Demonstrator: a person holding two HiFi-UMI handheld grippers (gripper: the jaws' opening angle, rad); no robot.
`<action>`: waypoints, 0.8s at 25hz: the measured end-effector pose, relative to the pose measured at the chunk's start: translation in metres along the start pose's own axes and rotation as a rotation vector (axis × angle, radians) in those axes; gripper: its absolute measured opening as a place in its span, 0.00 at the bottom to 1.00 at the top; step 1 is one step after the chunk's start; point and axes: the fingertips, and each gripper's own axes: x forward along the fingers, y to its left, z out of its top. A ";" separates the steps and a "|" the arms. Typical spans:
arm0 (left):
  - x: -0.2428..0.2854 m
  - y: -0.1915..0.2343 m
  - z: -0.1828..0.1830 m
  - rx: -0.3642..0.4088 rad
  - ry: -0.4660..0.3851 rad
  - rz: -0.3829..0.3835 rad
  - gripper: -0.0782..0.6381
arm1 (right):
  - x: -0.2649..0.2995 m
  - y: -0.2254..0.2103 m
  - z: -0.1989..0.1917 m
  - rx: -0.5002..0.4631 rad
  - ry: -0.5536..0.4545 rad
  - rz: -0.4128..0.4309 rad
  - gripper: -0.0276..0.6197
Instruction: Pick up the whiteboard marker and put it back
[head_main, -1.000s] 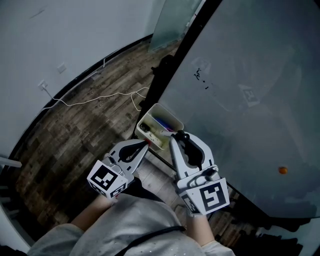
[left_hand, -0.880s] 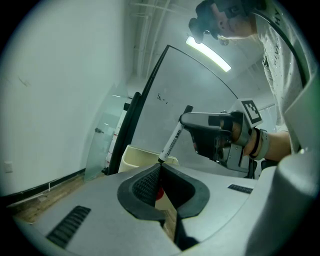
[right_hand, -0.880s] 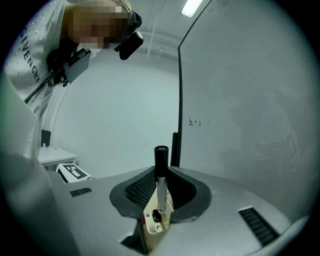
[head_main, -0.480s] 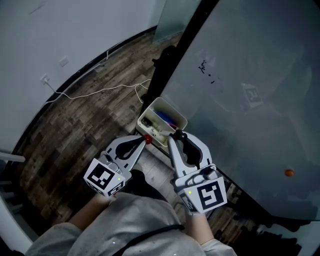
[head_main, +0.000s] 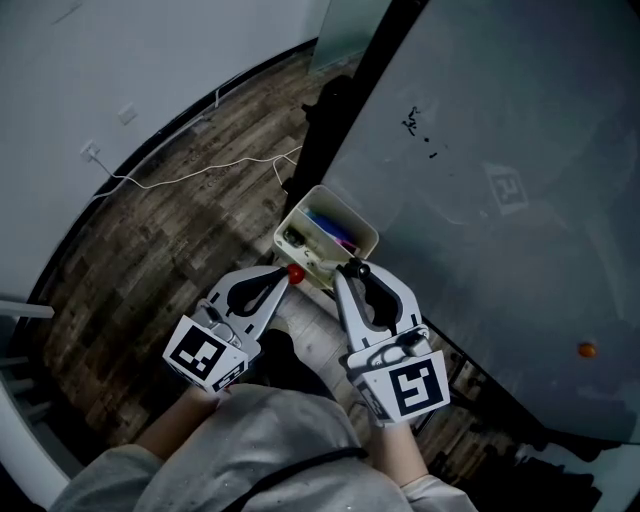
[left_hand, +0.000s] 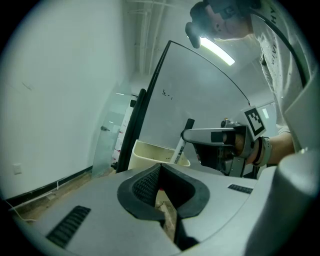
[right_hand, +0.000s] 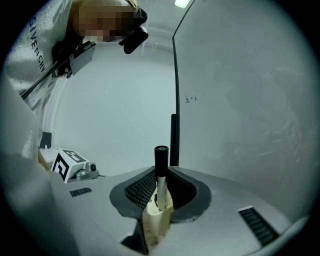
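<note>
Here, slim cylindrical marker (right_hand: 161, 162), in ribbed right tool (right_hand: 163, 184)

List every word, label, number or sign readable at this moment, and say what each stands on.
"GIVENCH", then cut off: the person's garment.
Print on the whiteboard marker barrel: too small to read.
Dark scribble on the whiteboard: not legible.
Square markers on the cubes: patterns only, no letters or numbers.

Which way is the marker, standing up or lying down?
Standing up: the marker sticks up from the right gripper, black cap on top.
</note>
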 end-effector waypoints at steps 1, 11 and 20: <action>0.000 0.000 0.000 -0.001 0.000 0.002 0.13 | 0.001 0.001 -0.001 0.001 0.003 0.005 0.16; 0.007 -0.012 0.007 -0.006 -0.027 -0.018 0.13 | 0.002 0.001 -0.018 0.000 0.038 0.002 0.16; 0.005 -0.019 0.008 0.007 -0.018 -0.025 0.13 | 0.001 0.005 -0.025 -0.020 0.017 -0.007 0.16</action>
